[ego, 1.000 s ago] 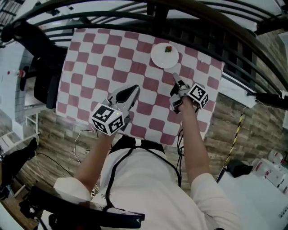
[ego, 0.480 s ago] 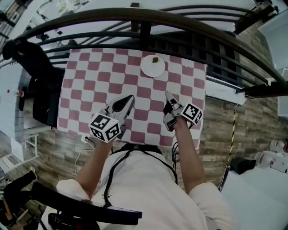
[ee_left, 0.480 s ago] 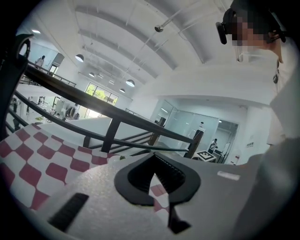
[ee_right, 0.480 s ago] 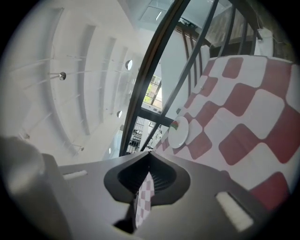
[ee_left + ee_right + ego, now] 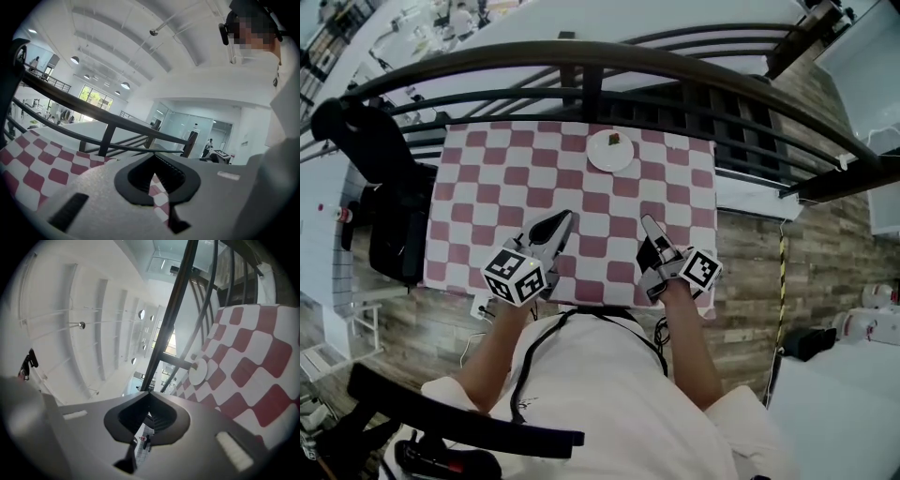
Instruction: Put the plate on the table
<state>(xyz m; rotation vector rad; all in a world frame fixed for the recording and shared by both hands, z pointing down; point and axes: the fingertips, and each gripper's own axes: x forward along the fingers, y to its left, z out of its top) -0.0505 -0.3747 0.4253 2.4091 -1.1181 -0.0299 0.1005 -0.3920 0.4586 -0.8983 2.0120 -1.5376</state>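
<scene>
A small white plate (image 5: 610, 150) with a bit of food on it rests near the far edge of the red-and-white checked table (image 5: 487, 216). It also shows as a pale disc, the plate (image 5: 198, 371), in the right gripper view. My left gripper (image 5: 560, 222) is shut and empty, held above the near part of the table. My right gripper (image 5: 649, 226) is shut with nothing between its jaws, well short of the plate. Both grippers are raised and point roughly level toward the railing.
A dark curved metal railing (image 5: 581, 70) runs along the table's far side. A black chair (image 5: 389, 187) stands at the left. Wood-plank floor (image 5: 769, 272) lies to the right, with white furniture (image 5: 834, 412) at the lower right.
Both grippers have drawn back from the plate toward the near edge and risen. The right gripper's jaws went from parted to shut, empty. The plate stays where it was on the table.
</scene>
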